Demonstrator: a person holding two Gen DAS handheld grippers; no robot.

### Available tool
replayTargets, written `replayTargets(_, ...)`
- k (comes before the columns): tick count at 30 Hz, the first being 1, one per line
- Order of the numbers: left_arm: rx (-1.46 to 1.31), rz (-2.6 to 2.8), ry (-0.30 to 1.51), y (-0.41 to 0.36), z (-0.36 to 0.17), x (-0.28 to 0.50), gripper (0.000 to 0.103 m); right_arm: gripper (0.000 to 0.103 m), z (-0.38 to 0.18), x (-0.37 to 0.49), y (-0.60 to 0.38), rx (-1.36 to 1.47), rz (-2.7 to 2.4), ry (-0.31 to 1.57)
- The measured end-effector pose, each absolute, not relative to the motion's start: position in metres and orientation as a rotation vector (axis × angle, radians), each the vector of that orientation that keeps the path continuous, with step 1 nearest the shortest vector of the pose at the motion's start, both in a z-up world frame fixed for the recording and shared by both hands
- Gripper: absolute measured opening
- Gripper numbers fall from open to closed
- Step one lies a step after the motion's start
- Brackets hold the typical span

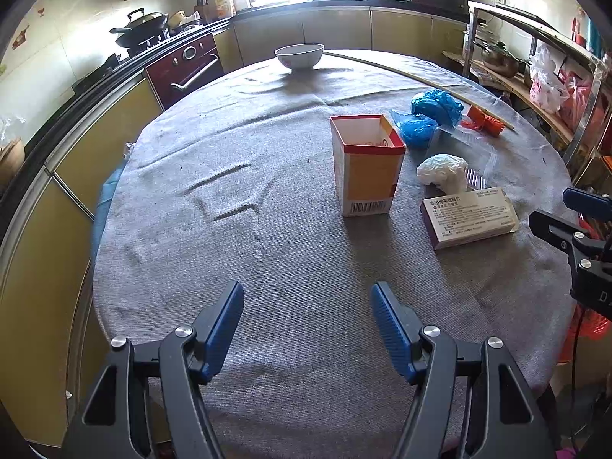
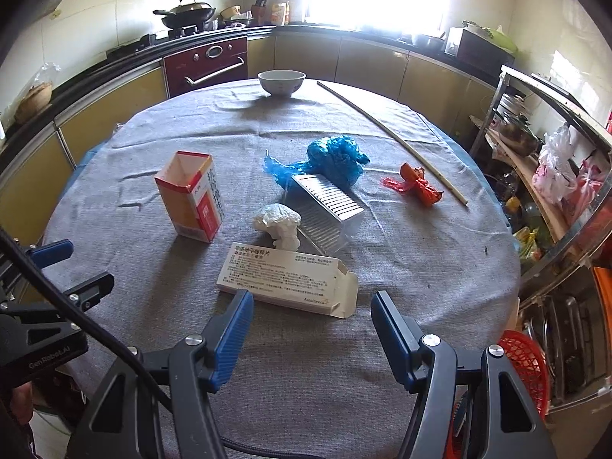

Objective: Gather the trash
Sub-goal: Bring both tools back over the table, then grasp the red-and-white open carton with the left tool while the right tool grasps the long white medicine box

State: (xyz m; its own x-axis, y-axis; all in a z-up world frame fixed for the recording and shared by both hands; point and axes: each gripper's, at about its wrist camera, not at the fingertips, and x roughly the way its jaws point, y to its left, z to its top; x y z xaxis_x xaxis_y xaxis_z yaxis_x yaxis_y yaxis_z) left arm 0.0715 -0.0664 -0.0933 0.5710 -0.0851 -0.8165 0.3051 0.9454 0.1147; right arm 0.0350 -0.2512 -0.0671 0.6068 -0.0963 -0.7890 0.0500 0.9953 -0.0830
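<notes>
**Me:** Looking at the big round table (image 2: 440,267) first. It has a gray cloth on it, and all the trash sits on my right half.

**Friend:** Where does the trash go?

**Me:** I think into the tall open carton (image 1: 365,164). It stands up straight near the middle, with its top open. It is ahead of my left claw (image 1: 308,331) and a bit to the right. That claw is wide open and holds nothing.

**Friend:** What do you grab first?

**Me:** Maybe the flat white box (image 2: 288,279). It lies on its side, right in front of my right claw (image 2: 311,334), almost touching the left finger. Its long side runs left to right, across my claw. So my right hand is much nearer. That claw is wide open too, with nothing in it.

**Friend:** What else is there?

**Me:** A clear plastic tray (image 2: 325,210) is behind the box. A blue bag (image 2: 332,158) is past that. A white paper ball (image 2: 279,225) sits between the box and the tray, just beside both. A small red wrapper (image 2: 415,185) lies far right, by a long thin stick (image 2: 390,134). A bowl (image 2: 282,82) is at the far edge.

**Friend:** Is anything in the way?

**Me:** Nothing blocks the box. The paper ball is close behind it, so I could bump it.
</notes>
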Motion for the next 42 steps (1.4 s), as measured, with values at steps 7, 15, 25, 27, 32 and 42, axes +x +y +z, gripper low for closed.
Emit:
replayTargets(7, 0.261, -0.23, 0.951, -0.068, -0.096, 0.073, 0.07, 0.068, -0.076, 0.037, -0.258, -0.023, -0.071, 0.94)
replayTargets(15, 0.275, -0.226, 0.961, -0.072, -0.1, 0.077, 0.07, 0.068, -0.09, 0.042, -0.264, 0.017, -0.06, 0.971)
replayTargets(25, 0.301, -0.233, 0.983, -0.084, -0.108, 0.081, 0.07, 0.068, -0.1, 0.047, -0.275, 0.051, -0.055, 0.992)
replayTargets(27, 0.307, -0.233, 0.986, -0.086, -0.108, 0.082, 0.07, 0.068, -0.101, 0.048, -0.277, 0.059, -0.052, 0.993)
replayTargets(32, 0.321, -0.234, 0.988, -0.093, -0.107, 0.084, 0.07, 0.068, -0.103, 0.05, -0.281, 0.071, -0.045, 0.992)
replayTargets(42, 0.27, -0.275, 0.953, -0.109, -0.083, 0.108, 0.073, 0.068, -0.108, 0.048, -0.307, 0.214, 0.029, 0.966)
